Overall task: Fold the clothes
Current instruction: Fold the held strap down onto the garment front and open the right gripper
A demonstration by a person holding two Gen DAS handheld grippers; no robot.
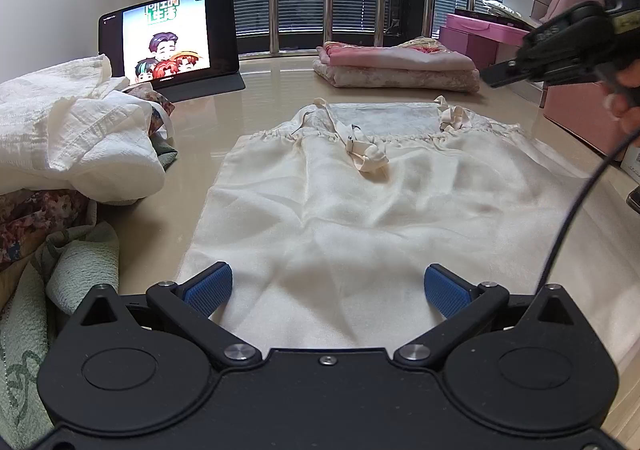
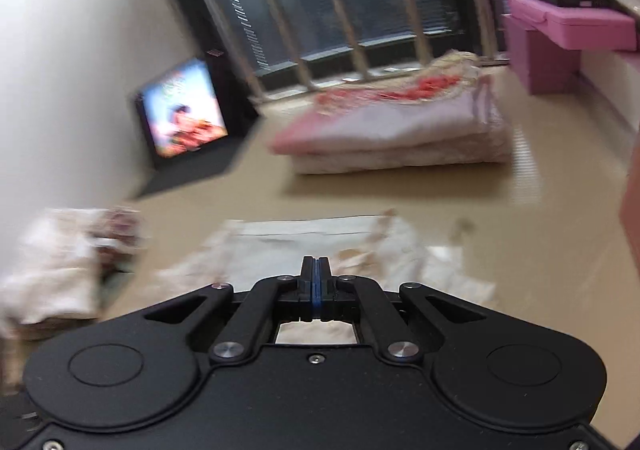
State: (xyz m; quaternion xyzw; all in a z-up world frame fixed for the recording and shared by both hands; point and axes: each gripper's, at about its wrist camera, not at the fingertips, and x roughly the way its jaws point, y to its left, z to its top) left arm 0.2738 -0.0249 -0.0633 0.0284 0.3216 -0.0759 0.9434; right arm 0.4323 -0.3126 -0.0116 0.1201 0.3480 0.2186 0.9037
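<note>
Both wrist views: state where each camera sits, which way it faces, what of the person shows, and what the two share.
Left wrist: behind the open left gripper, looking down over the cream dress toward the window; a hand holds the right gripper at upper right.
Right wrist: behind the shut right gripper, tilted and blurred, above the dress's top edge; no hand clearly shows.
Shared: dress, tablet, folded pink stack, table.

The cream garment [image 1: 360, 201] is thin cloth with a soft satin sheen, lightly creased, on a glossy, smooth beige counter [image 1: 256, 105]. The white cloth [image 1: 76, 129] heaped at the left looks crinkled and matt. The left tool [image 1: 328, 290] is matt black plastic with ribbed blue pads [image 1: 210, 288] and bright metal pins
</note>
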